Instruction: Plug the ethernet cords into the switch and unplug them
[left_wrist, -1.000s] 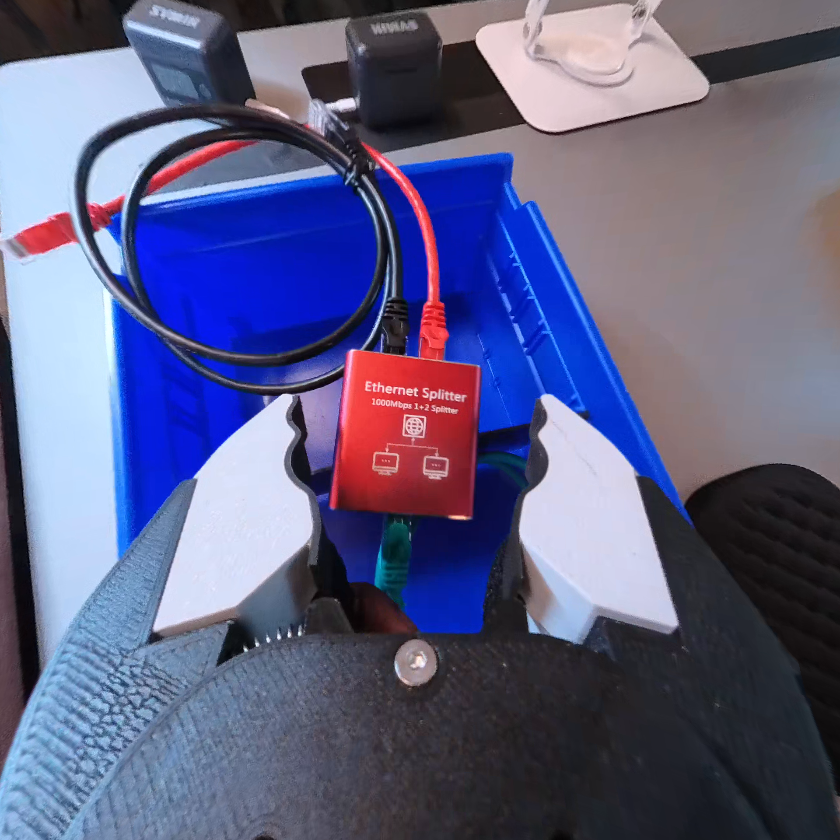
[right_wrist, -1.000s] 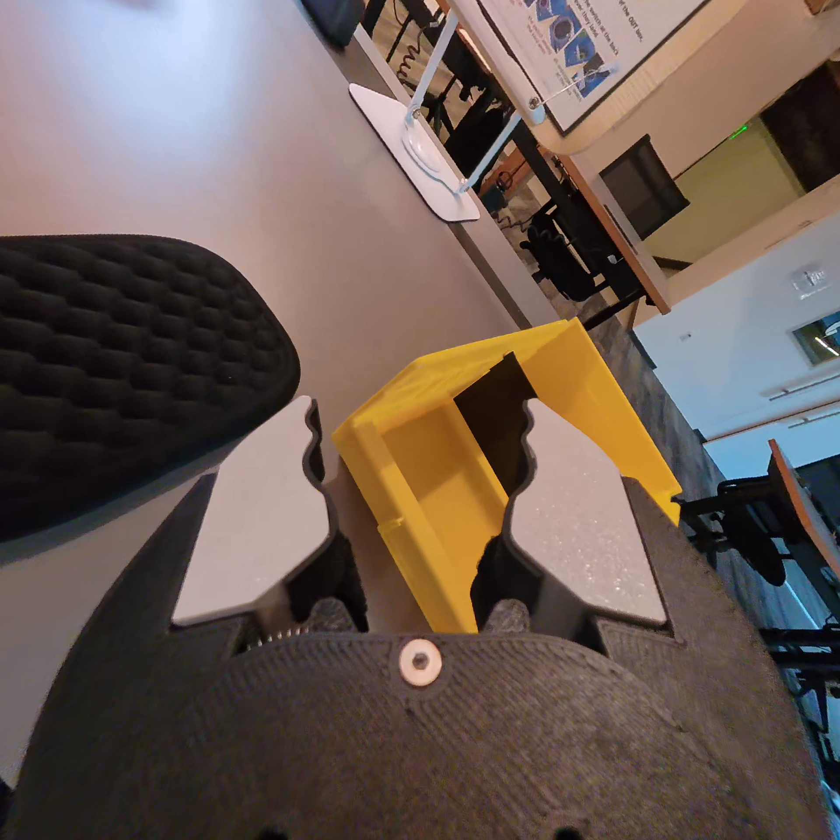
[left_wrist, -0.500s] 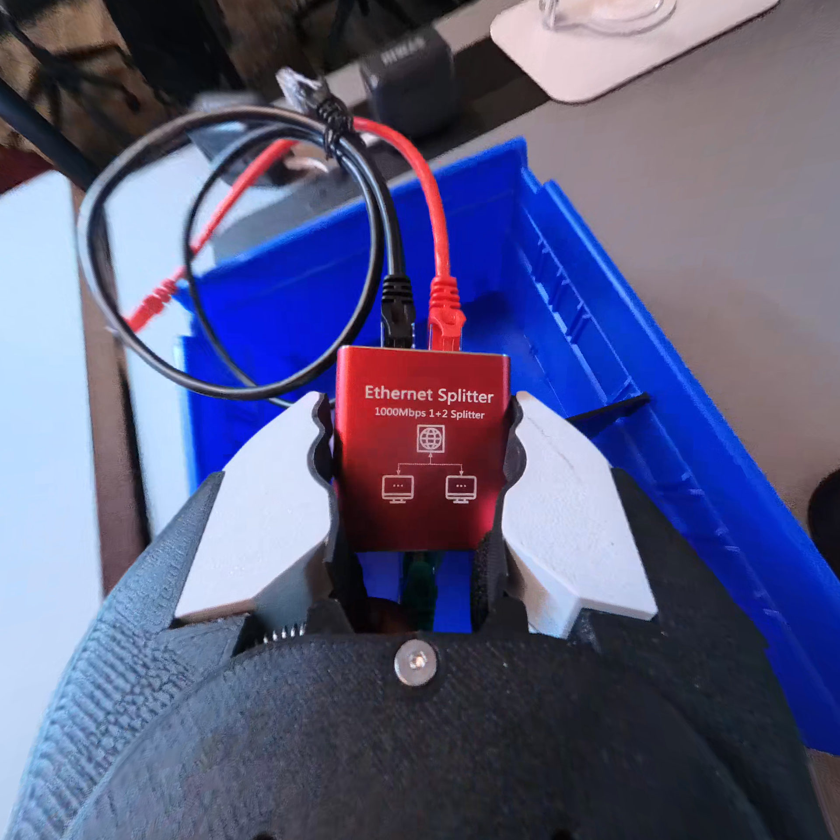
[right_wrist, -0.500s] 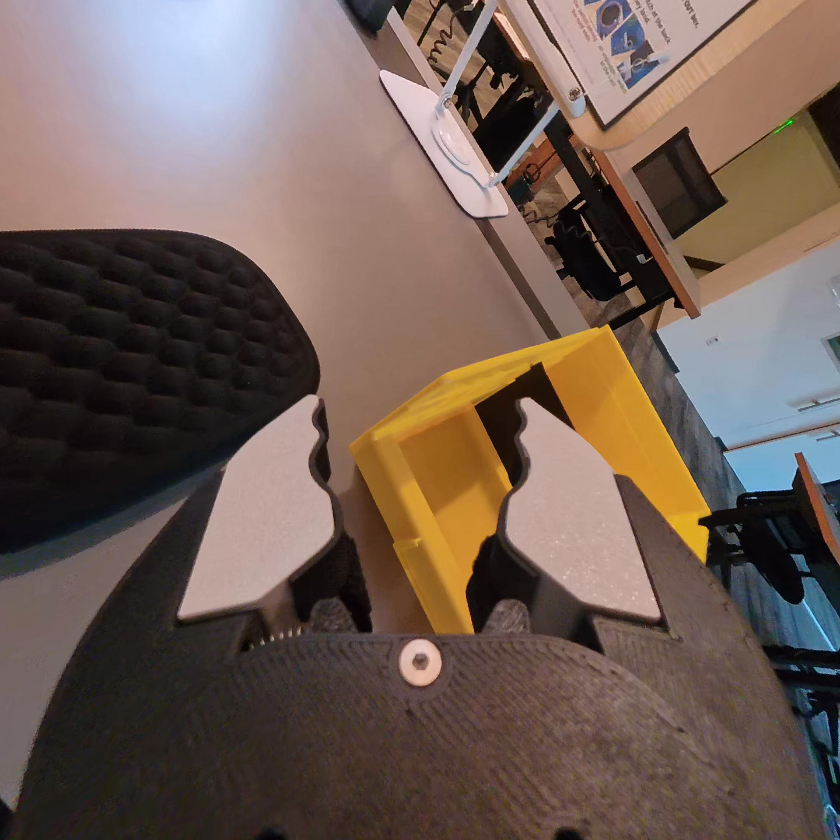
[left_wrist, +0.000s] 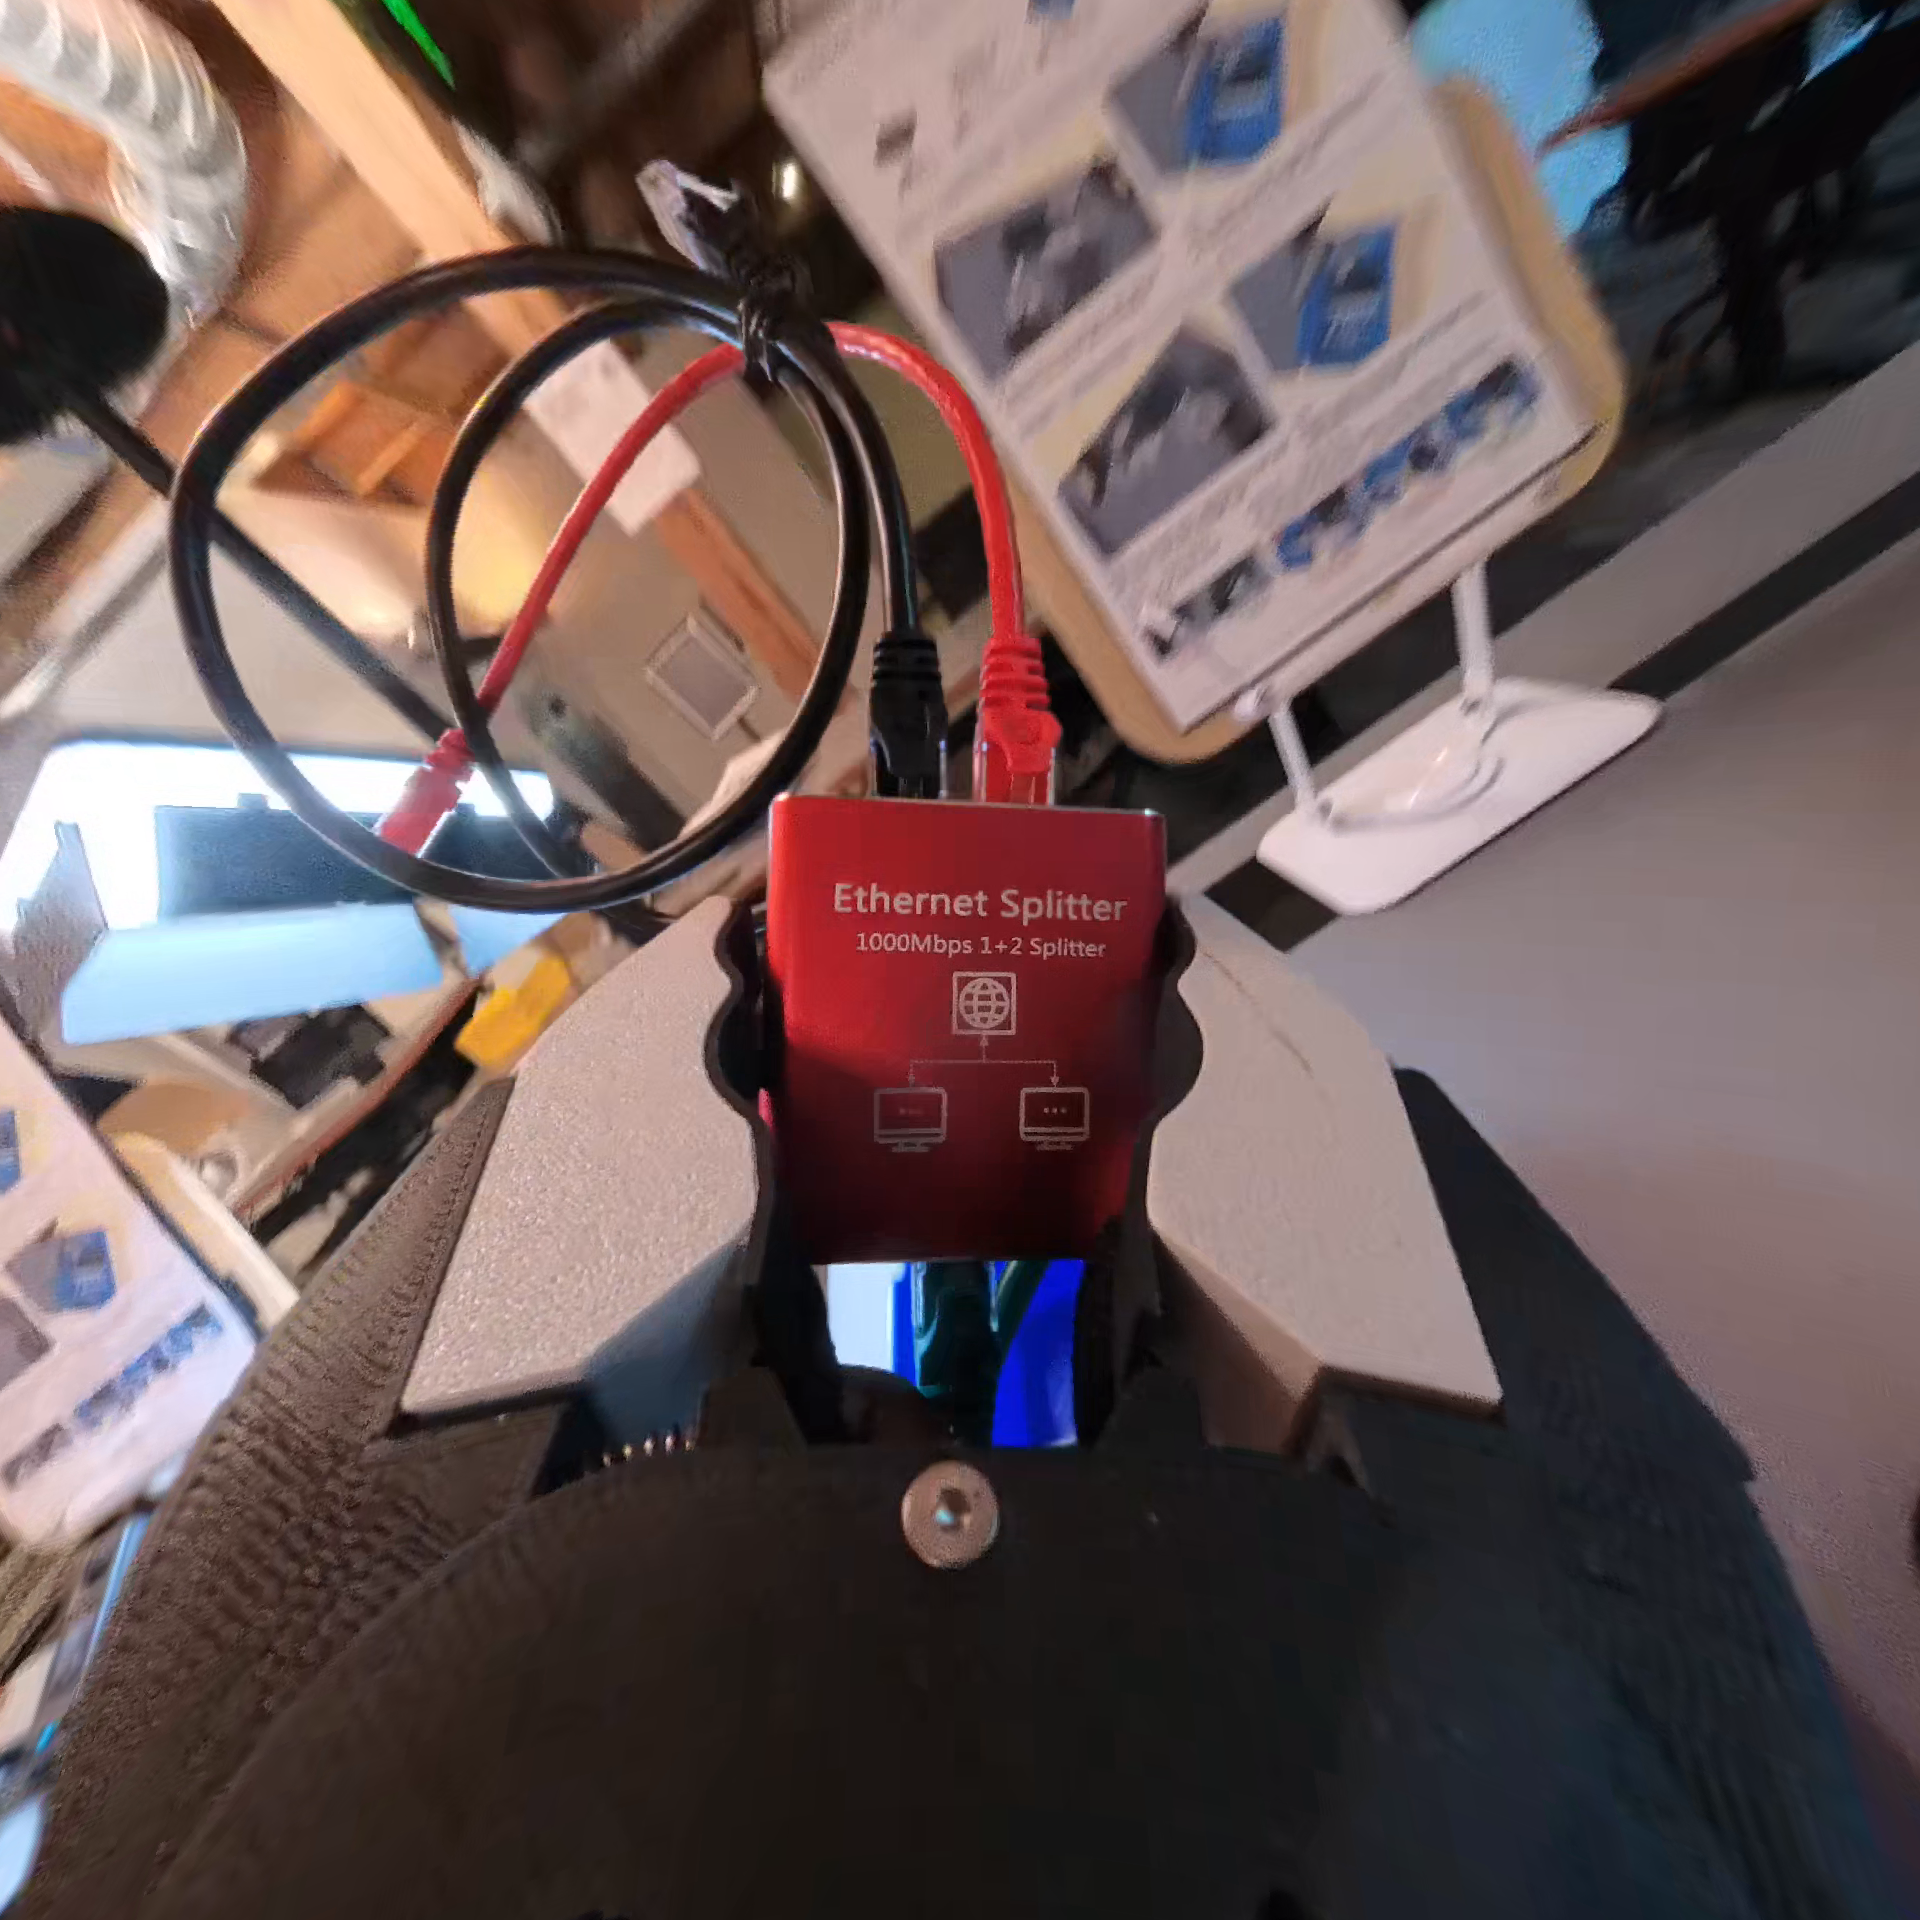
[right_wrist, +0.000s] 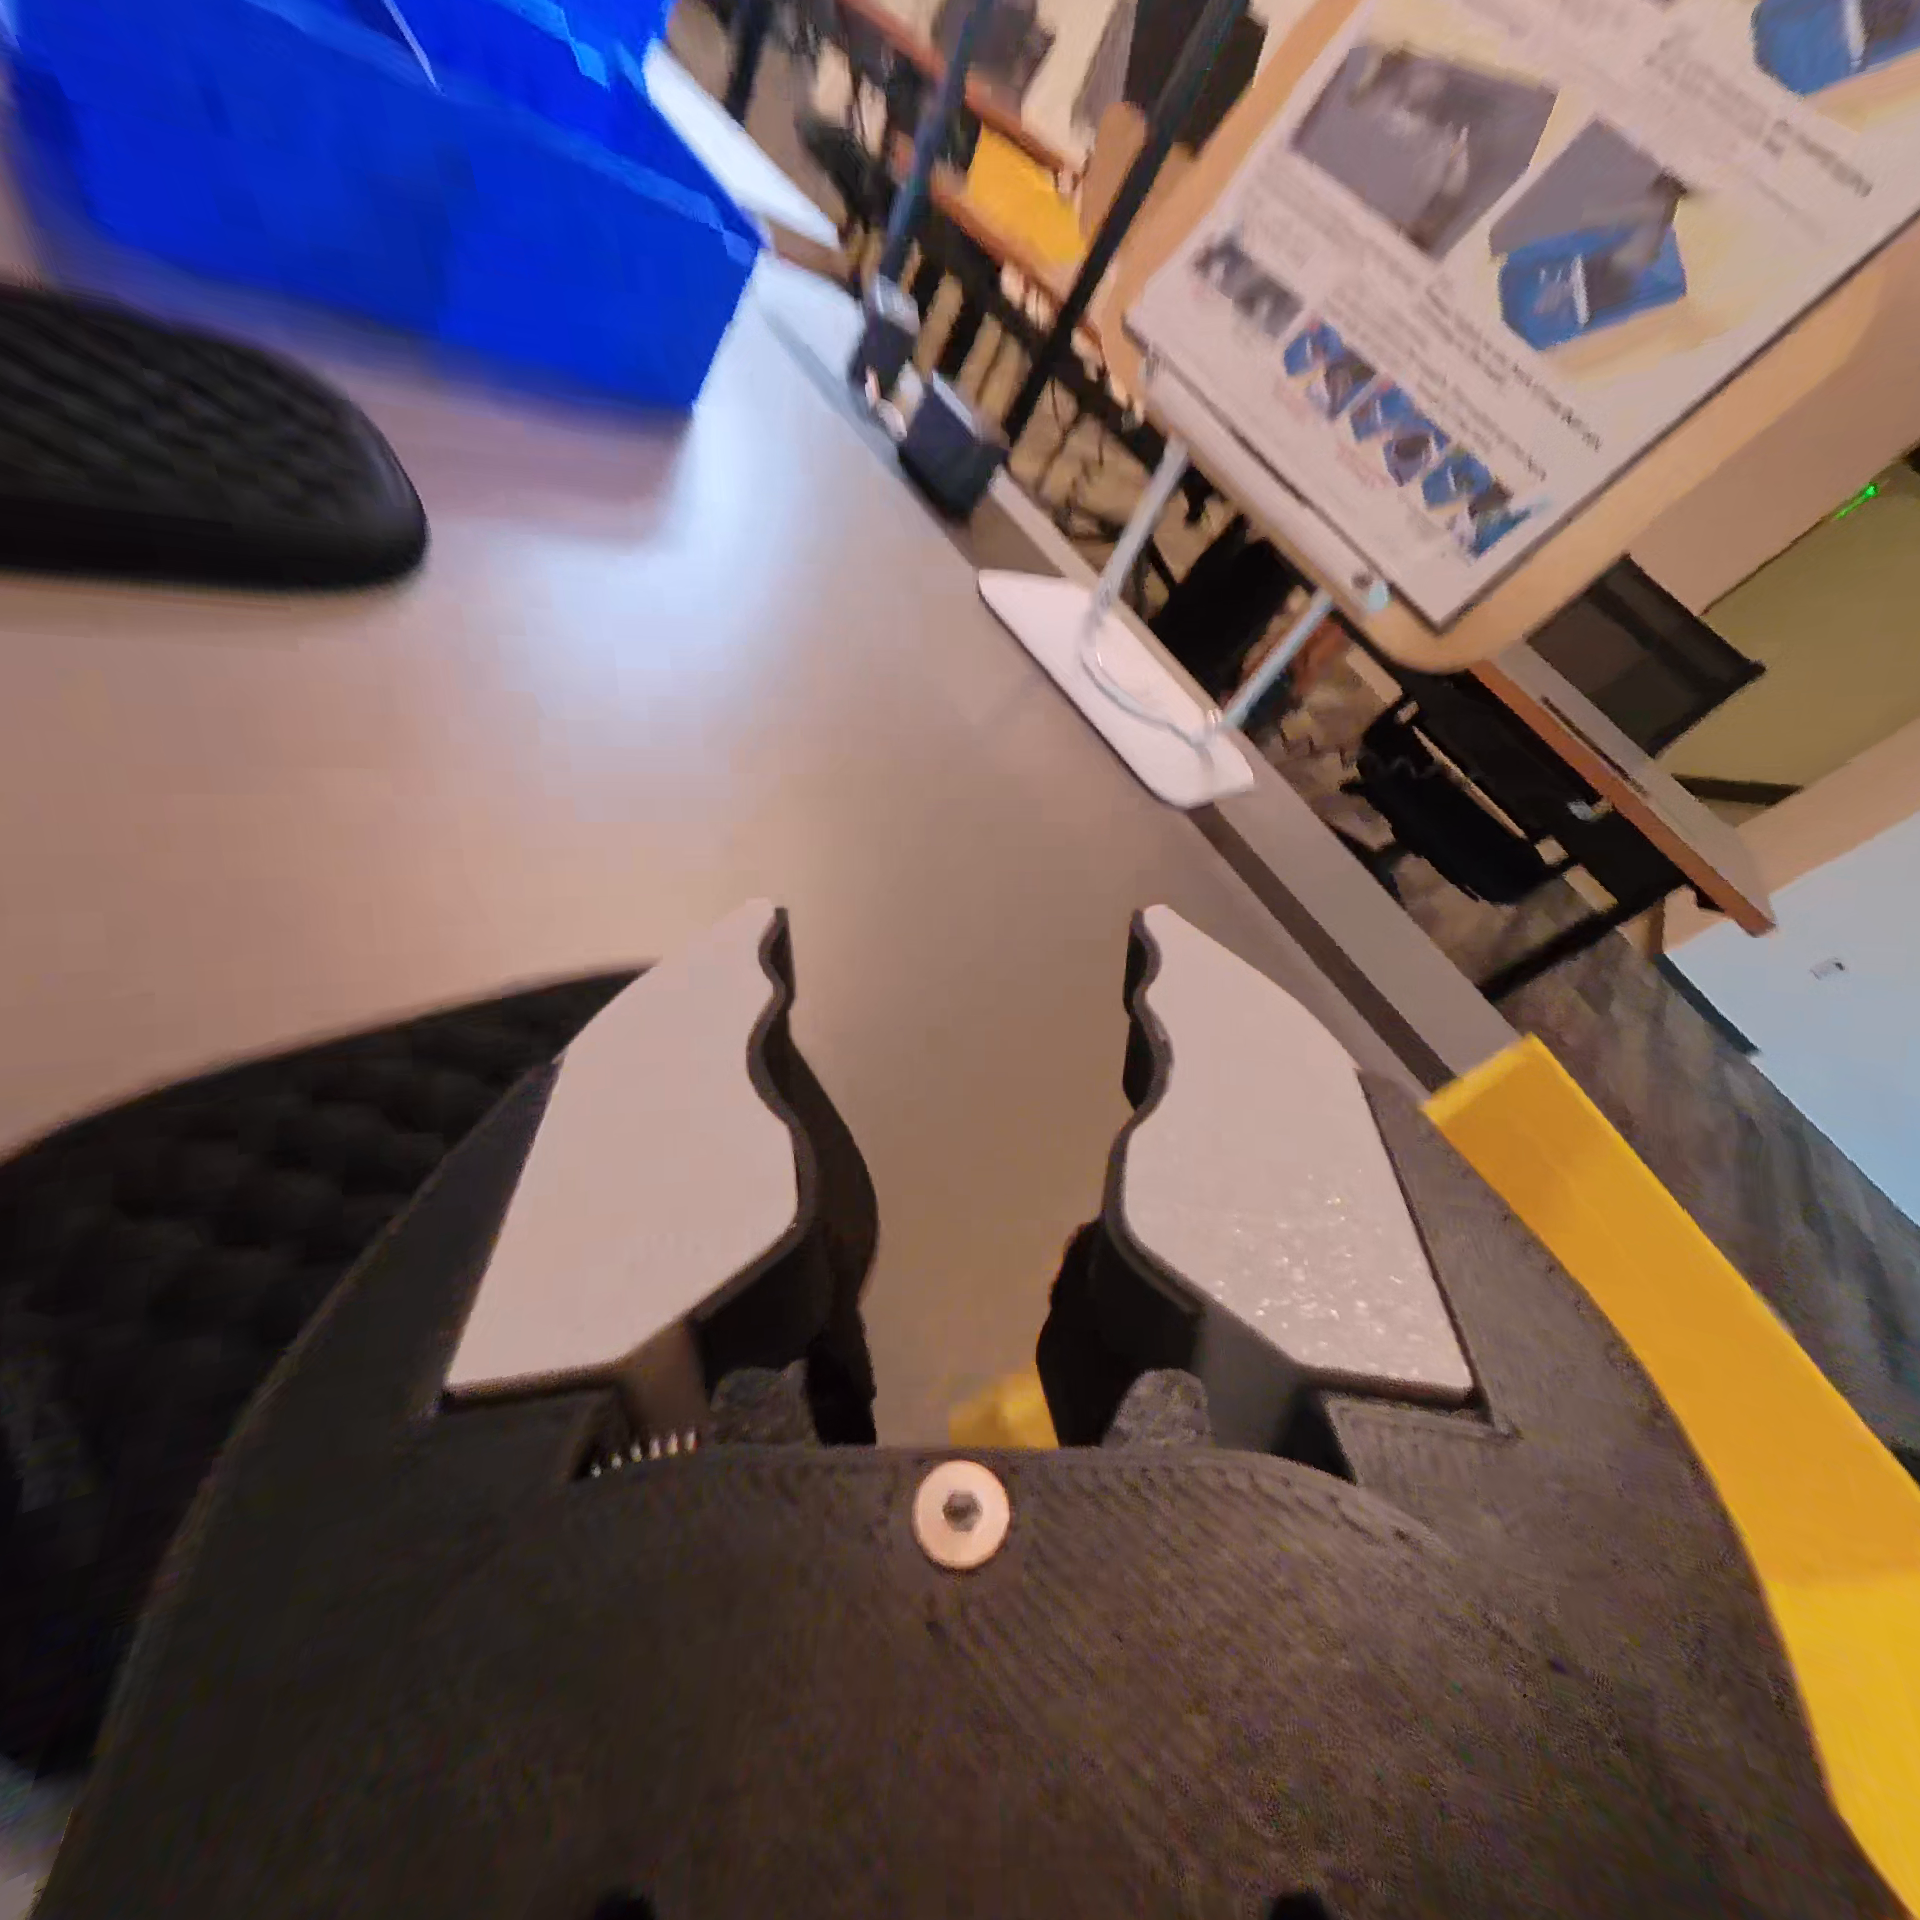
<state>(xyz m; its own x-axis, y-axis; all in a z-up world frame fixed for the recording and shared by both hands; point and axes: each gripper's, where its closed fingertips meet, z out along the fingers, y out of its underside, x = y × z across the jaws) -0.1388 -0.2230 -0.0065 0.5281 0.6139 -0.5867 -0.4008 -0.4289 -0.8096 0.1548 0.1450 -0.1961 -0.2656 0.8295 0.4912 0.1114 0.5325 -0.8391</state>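
The left gripper (left_wrist: 961, 1081) clamped the red switch (left_wrist: 966, 1023) by its sides, long axis pointing straight ahead. The black cord (left_wrist: 906, 707) and red cord (left_wrist: 1013, 696) sat plugged in its far end. The right gripper (right_wrist: 956, 1049) hung open and empty over the table (right_wrist: 623, 810), probably the one to pull them.

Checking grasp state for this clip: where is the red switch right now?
In the left wrist view, the red switch sits clamped between the left gripper fingers, with the black cord and red cord plugged into its far end.
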